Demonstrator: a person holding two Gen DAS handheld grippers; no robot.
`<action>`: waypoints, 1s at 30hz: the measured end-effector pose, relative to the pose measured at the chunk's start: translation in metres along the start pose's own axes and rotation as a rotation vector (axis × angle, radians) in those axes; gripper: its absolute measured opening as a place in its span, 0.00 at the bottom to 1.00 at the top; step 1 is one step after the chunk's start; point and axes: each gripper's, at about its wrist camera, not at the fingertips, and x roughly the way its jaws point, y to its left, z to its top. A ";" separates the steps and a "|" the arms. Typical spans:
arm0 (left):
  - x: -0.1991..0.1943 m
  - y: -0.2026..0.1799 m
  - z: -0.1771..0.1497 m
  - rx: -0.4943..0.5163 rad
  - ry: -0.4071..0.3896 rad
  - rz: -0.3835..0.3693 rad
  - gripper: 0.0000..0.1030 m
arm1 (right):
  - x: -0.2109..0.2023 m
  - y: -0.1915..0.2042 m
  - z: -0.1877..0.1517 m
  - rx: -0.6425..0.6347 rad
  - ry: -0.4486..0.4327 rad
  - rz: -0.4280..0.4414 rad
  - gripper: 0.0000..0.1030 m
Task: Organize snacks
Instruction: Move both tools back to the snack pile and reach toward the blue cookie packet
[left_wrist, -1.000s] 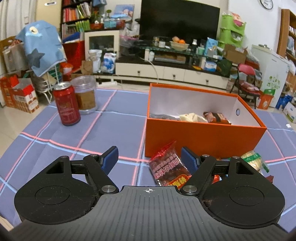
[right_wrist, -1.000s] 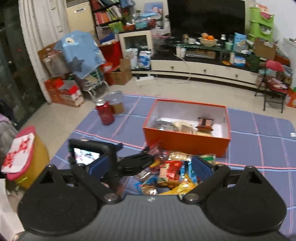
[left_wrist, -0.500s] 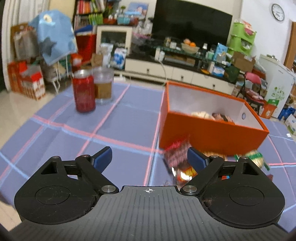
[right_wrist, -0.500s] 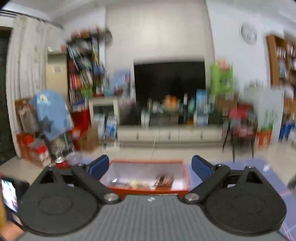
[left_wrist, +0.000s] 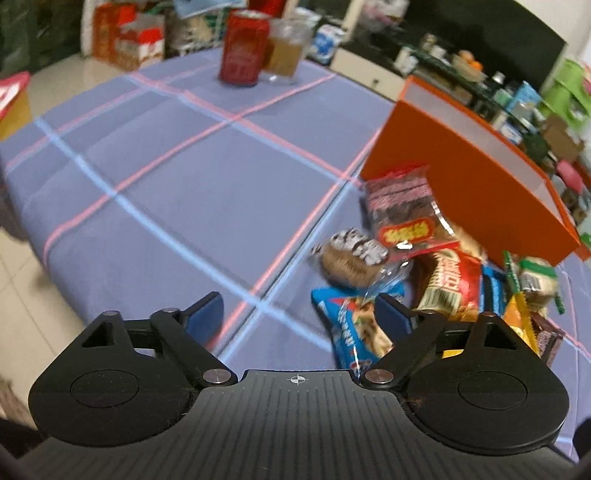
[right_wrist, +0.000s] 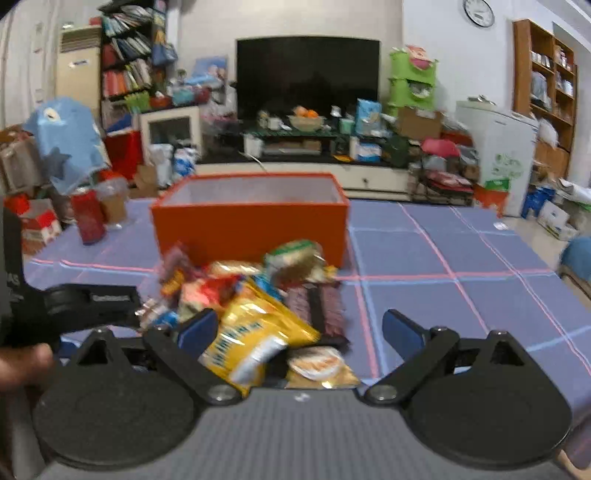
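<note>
Snacks (right_wrist: 258, 314) blur together beside the orange box (right_wrist: 251, 225); both grippers' fingers apart.

A red can (left_wrist: 243, 48) stands beside a clear jar (left_wrist: 286, 50) on the blue checked cloth (left_wrist: 166, 177).

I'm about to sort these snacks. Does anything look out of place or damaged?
Only the snack packets: they lie heaped, overlapping at odd angles, on the cloth in front of the orange box instead of inside it. Nothing looks torn or spilled.

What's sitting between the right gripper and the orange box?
In the right wrist view, a heap of snack packets fills the stretch from the right gripper to the orange box.
</note>
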 end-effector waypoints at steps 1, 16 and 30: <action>0.001 0.000 -0.002 -0.012 0.009 0.005 0.54 | 0.002 -0.007 -0.003 0.026 0.006 0.005 0.92; 0.012 -0.040 -0.037 0.182 -0.090 0.029 0.76 | 0.002 -0.010 -0.007 0.061 0.045 0.054 0.92; 0.013 0.011 0.013 0.390 -0.081 -0.003 0.66 | -0.006 -0.005 -0.001 -0.029 -0.025 0.051 0.92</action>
